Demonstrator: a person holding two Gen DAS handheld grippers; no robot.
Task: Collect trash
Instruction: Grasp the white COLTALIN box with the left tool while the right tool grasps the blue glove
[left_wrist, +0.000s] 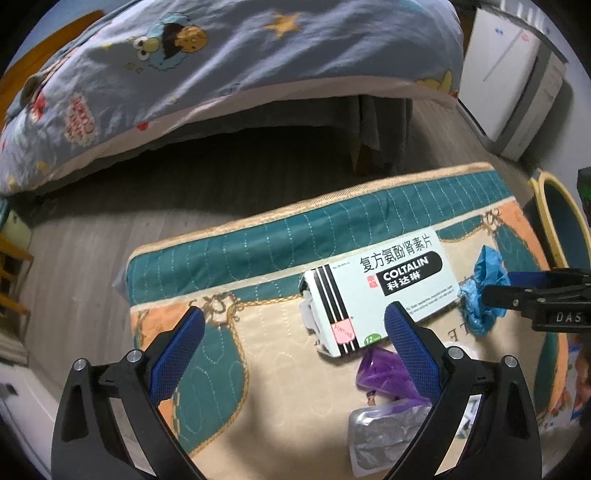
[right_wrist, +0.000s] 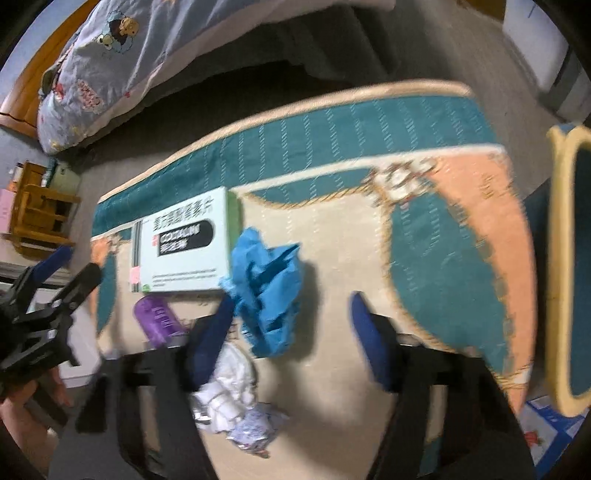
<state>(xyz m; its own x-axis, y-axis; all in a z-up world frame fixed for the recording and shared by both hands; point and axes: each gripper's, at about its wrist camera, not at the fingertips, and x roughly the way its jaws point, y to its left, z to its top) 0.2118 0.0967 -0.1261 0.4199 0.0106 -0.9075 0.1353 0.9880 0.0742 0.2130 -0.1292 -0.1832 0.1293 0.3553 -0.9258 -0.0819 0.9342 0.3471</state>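
Two grippers hang over a quilted mat (left_wrist: 258, 236) strewn with trash. The right gripper (right_wrist: 291, 325) is part-open, its blue pads (right_wrist: 369, 350) gripping nothing; its left pad sits at the near left edge of a crumpled blue glove (right_wrist: 267, 291), which lies between the jaws but toward the left one, so the jaws want a small shift left and farther out to straddle it. The left gripper (left_wrist: 295, 332) stands wide and empty, its right pad overlapping the near corner of a Coltalin medicine box (left_wrist: 376, 291), though touch cannot be told. That box lies with its long axis running left to right, touching the glove. A purple wrapper (right_wrist: 159, 319), a foil blister pack (left_wrist: 384, 439) and white crumpled tissue (right_wrist: 232, 384) lie nearer. A yellow-rimmed bin (right_wrist: 561, 258) stands off the mat's right edge. The right hand looks nearer the glove.
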